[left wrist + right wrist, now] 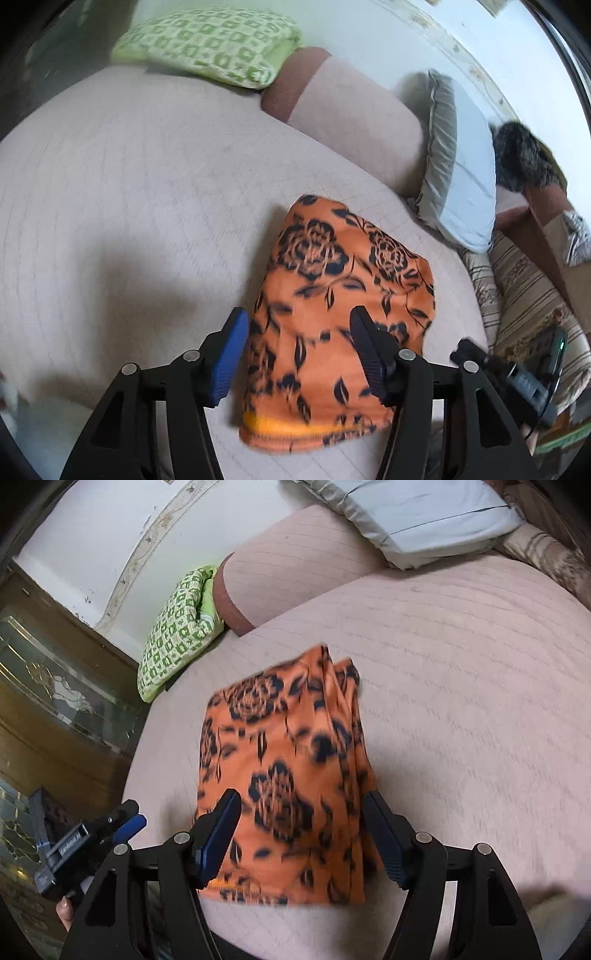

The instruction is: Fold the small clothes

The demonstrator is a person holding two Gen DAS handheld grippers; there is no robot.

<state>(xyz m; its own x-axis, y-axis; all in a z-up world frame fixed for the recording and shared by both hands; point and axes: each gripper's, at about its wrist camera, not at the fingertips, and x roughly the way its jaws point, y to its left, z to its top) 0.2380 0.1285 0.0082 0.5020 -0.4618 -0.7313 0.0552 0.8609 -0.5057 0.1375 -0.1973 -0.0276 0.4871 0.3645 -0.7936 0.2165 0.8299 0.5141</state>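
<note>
A small orange garment with a black flower print (332, 306) lies folded into a compact stack on the pale pink bed cover (129, 206). It also shows in the right wrist view (288, 768), its layered edges on the right side. My left gripper (299, 336) is open, its fingers spread above the near part of the garment, holding nothing. My right gripper (303, 830) is open too, its fingers either side of the garment's near end, empty. The right gripper's body (513, 376) shows at the lower right of the left wrist view; the left gripper's body (81, 842) shows at the lower left of the right wrist view.
A green patterned pillow (210, 44) and a pink bolster (354, 110) lie at the bed's far side, with a grey-blue pillow (461, 166) by the wall. A striped beige cushion (524, 295) lies at right. A wooden glass-panelled cabinet (48, 701) stands beside the bed.
</note>
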